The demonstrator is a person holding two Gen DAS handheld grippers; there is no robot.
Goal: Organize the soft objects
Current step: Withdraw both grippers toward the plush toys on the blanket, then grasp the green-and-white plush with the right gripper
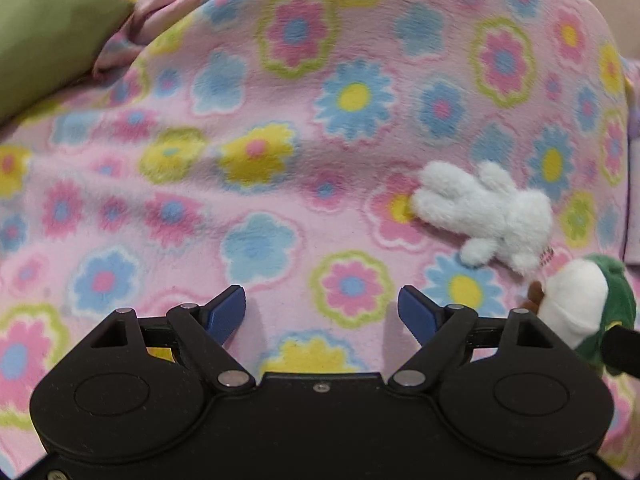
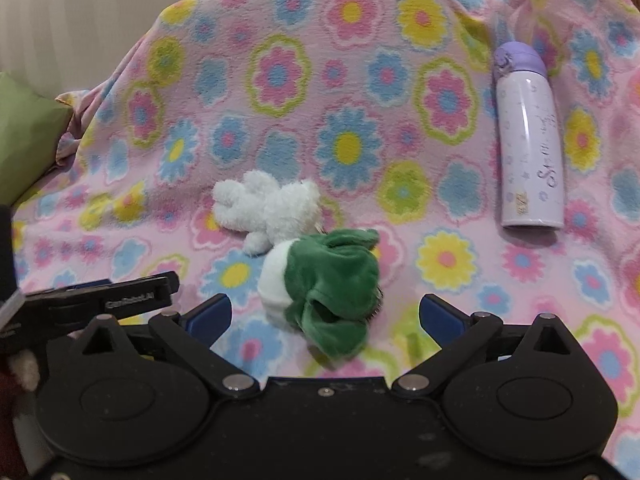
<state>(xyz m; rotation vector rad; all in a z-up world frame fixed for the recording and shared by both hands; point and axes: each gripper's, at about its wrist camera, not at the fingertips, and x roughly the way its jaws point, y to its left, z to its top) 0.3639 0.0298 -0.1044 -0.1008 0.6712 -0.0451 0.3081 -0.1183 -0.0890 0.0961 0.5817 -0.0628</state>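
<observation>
Right in front of the right gripper (image 2: 324, 312): the green soft toy (image 2: 332, 280), sitting between its wide-open fingers, not squeezed.
A bit farther ahead: the white soft toy (image 2: 268, 208), touching the green one.
Left gripper (image 1: 322, 308): partly open, holding nothing; both toys lie off to its right.
Nearer hand: the right one.
Count: two soft toys, one purple bottle (image 2: 528, 140), one flowery blanket (image 2: 360, 80).
</observation>
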